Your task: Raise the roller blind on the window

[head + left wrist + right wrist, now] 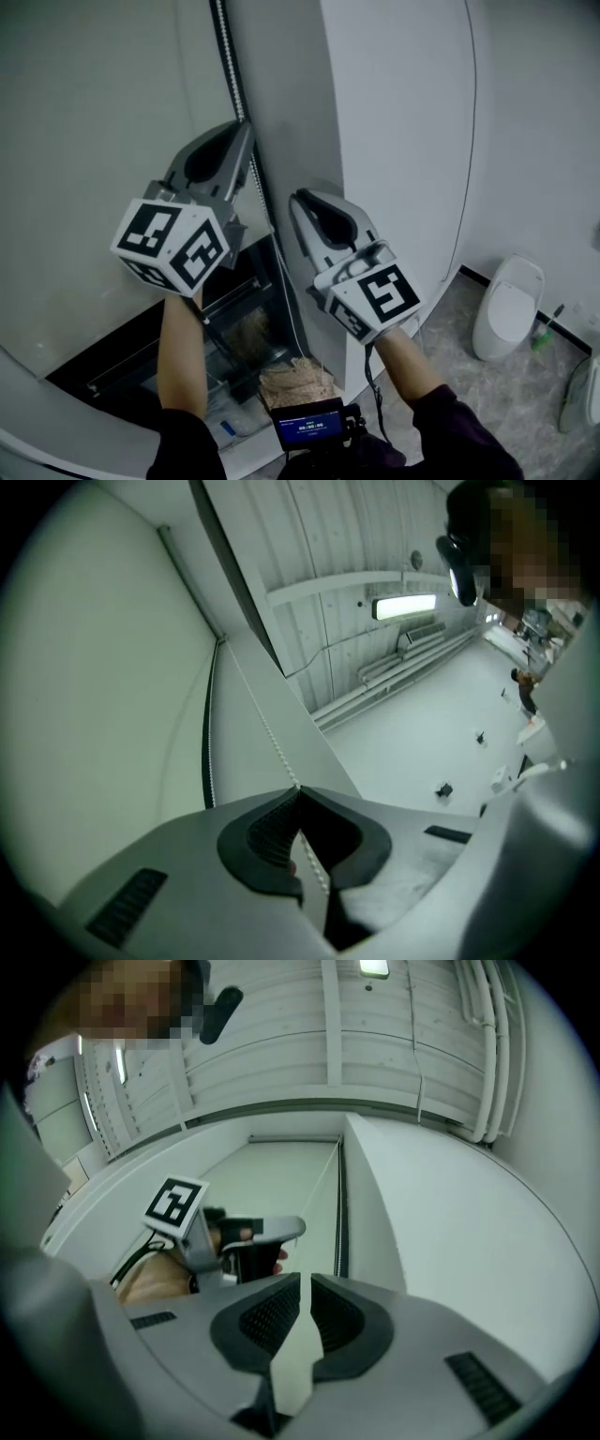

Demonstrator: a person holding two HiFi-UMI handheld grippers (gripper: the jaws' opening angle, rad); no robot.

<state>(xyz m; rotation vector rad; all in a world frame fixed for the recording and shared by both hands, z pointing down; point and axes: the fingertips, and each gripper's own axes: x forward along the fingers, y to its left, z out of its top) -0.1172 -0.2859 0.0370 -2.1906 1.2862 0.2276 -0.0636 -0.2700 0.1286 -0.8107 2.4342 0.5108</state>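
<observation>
The pale roller blind (94, 141) covers the window at the left, beside a white wall pier (394, 112). Its bead chain (226, 56) hangs along the blind's right edge. My left gripper (247, 127) is raised against that edge. In the left gripper view it (298, 791) is shut on one white strand of the bead chain (258, 712), which passes between the pads. My right gripper (296, 197) sits lower and to the right, close to the chain. Its jaws (306, 1281) stand a narrow gap apart, with nothing clearly between them. The left gripper (272, 1232) shows beyond them.
A dark window sill and frame (141, 366) lie below the grippers. A white toilet (506, 305) stands on the floor at the lower right. A small device with a lit screen (307, 424) hangs at the person's chest. A ceiling lamp (403, 605) glows overhead.
</observation>
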